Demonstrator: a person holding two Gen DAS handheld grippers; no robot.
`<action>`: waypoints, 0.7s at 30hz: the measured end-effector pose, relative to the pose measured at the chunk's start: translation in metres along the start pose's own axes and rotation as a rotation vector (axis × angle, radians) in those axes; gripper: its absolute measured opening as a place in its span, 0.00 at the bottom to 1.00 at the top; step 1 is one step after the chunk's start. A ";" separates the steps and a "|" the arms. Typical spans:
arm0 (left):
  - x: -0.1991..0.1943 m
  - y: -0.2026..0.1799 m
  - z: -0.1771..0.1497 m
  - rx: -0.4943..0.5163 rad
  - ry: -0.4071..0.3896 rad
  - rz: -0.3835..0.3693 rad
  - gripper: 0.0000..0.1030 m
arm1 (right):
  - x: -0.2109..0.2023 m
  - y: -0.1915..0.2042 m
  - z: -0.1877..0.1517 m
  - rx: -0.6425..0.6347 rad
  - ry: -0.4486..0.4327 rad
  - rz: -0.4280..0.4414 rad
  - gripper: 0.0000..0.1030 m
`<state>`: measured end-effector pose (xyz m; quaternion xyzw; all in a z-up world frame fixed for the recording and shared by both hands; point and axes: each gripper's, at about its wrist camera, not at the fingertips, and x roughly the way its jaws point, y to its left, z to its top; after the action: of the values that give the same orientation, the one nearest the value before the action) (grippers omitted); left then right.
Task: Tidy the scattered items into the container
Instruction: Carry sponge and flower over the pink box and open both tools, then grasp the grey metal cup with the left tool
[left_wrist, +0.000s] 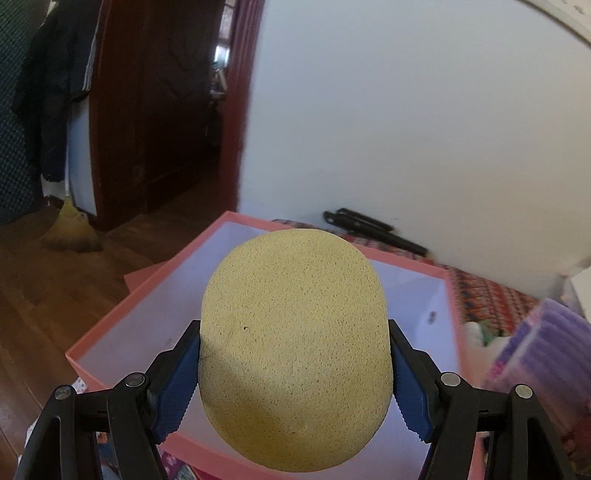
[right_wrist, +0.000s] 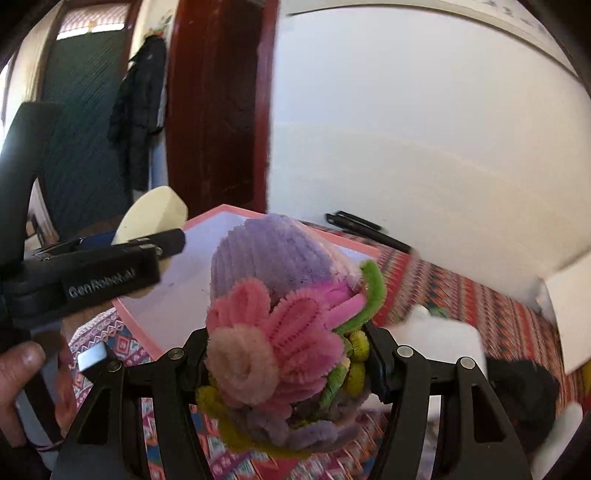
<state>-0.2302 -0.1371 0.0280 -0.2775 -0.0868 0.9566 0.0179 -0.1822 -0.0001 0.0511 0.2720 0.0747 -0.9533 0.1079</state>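
Now both loads hang over the pink box (left_wrist: 448, 295): left hand-held gripper (left_wrist: 295, 373) clamps the sponge (left_wrist: 295, 332), right hand-held gripper (right_wrist: 288, 365) clamps the pipe-cleaner bouquet (right_wrist: 280, 314); next, release inside.

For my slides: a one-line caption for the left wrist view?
Left gripper holds a yellow sponge above the open pink box.

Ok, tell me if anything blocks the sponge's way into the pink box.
Nothing visible does. The sponge, held in the left gripper, hangs over the open box, and the part of the floor in view is bare.
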 end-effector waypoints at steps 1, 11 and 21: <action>0.005 0.004 -0.001 -0.010 0.013 -0.004 0.75 | 0.010 0.005 0.004 -0.006 0.007 0.008 0.65; 0.010 0.011 0.001 -0.037 0.001 0.077 0.99 | 0.038 0.009 0.014 -0.028 -0.017 -0.014 0.91; -0.053 -0.048 -0.023 0.124 -0.044 -0.030 0.99 | -0.050 -0.067 -0.042 0.111 -0.016 -0.091 0.91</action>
<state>-0.1740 -0.0904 0.0448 -0.2535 -0.0317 0.9656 0.0477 -0.1361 0.0815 0.0487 0.2662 0.0333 -0.9620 0.0498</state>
